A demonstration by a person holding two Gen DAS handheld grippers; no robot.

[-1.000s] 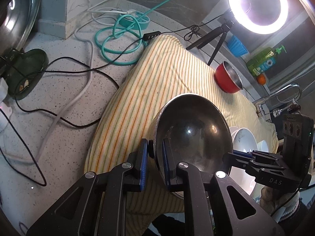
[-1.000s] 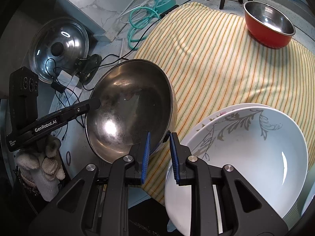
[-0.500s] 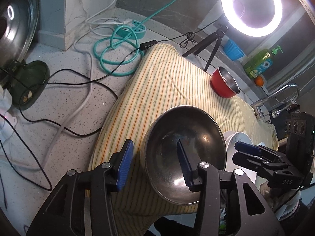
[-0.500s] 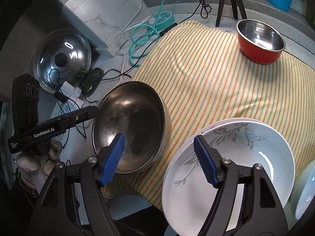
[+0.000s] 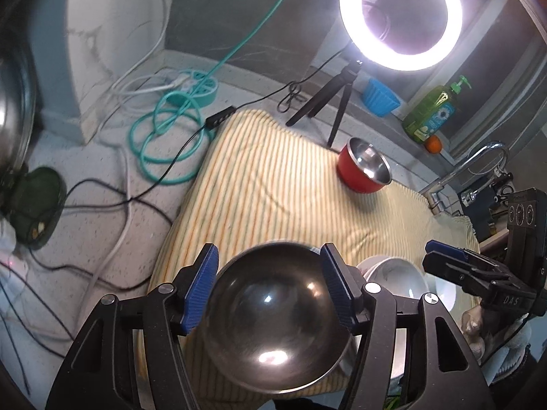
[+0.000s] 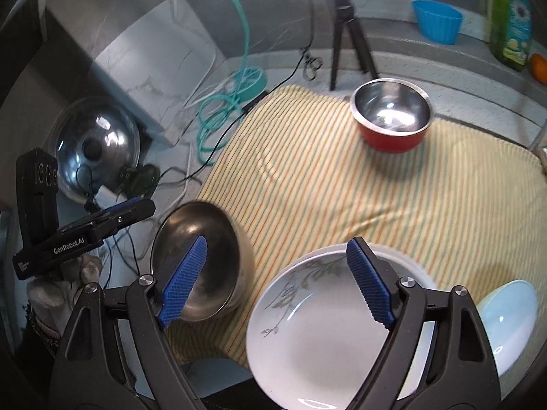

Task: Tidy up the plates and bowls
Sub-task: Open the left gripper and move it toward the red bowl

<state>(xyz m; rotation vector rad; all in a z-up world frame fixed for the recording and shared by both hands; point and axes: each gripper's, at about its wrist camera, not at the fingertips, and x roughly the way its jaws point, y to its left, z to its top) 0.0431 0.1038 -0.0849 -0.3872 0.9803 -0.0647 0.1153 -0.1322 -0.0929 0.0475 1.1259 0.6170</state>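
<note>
A large steel bowl (image 5: 273,317) rests on the near-left corner of the striped cloth (image 5: 273,184). My left gripper (image 5: 270,287) hovers above it, its jaws opening and the blue pads clear of the rim. In the right wrist view the steel bowl (image 6: 198,256) lies left of a white floral bowl (image 6: 314,324) stacked on a plate. My right gripper (image 6: 277,282) hangs over both with its jaws opening and grips nothing. A red bowl (image 6: 393,116) with a steel inside stands at the far side of the cloth. A pale blue bowl (image 6: 506,314) sits at the right.
A ring light on a tripod (image 5: 328,99), teal cable coils (image 5: 167,136) and black wires (image 5: 102,201) lie behind and left of the cloth. A pot lid (image 6: 95,143) leans at the left. A soap bottle (image 5: 430,112), a blue cup (image 5: 379,99) and a tap (image 5: 475,164) stand at the right.
Both grippers let go of the steel bowl's rim, opened wide and rose away from it. The bowl now sits on the cloth by itself.
</note>
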